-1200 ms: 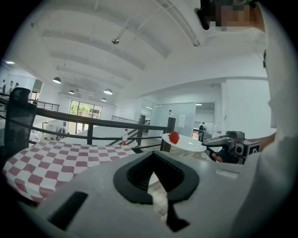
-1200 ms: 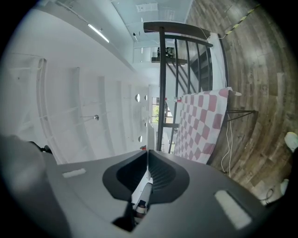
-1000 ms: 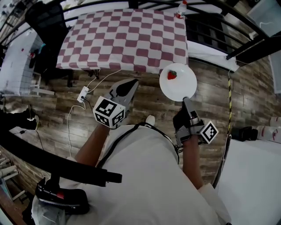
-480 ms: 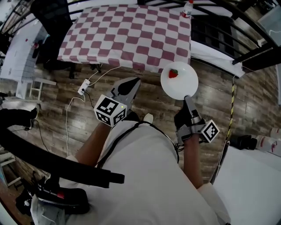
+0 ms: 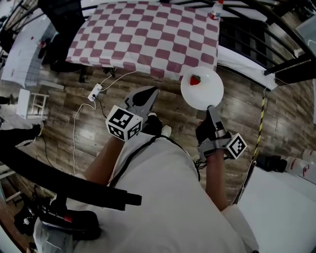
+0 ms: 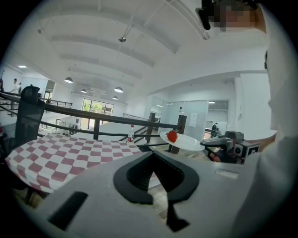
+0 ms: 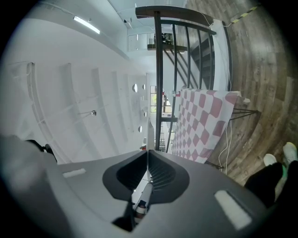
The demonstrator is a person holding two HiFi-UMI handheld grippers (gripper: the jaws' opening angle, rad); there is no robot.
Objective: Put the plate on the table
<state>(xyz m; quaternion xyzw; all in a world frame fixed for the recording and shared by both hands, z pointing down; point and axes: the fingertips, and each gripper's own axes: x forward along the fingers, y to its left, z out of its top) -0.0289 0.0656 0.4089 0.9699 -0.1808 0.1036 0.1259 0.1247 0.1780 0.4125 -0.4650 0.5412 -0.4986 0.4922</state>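
A white plate (image 5: 202,91) with a strawberry (image 5: 195,80) on it hangs level over the wooden floor, just off the near right corner of the table (image 5: 148,34) with its red-and-white check cloth. My right gripper (image 5: 209,107) is shut on the plate's near rim. In the right gripper view the plate (image 7: 148,132) shows edge-on as a thin line between the jaws of that gripper (image 7: 147,151). My left gripper (image 5: 152,92) is shut and holds nothing, left of the plate and short of the table edge. From the left gripper view (image 6: 152,153) the plate (image 6: 188,142) and strawberry (image 6: 172,136) float to the right.
A small bottle (image 5: 216,10) stands at the table's far right corner. Black railings (image 5: 276,29) run along the right, beyond the table. A white power strip (image 5: 94,92) and its cables lie on the floor under the table's near left side. White furniture (image 5: 29,101) stands at the far left.
The plate and both grippers have drawn slightly nearer the table's near edge. The right gripper's hold on the rim is unchanged.
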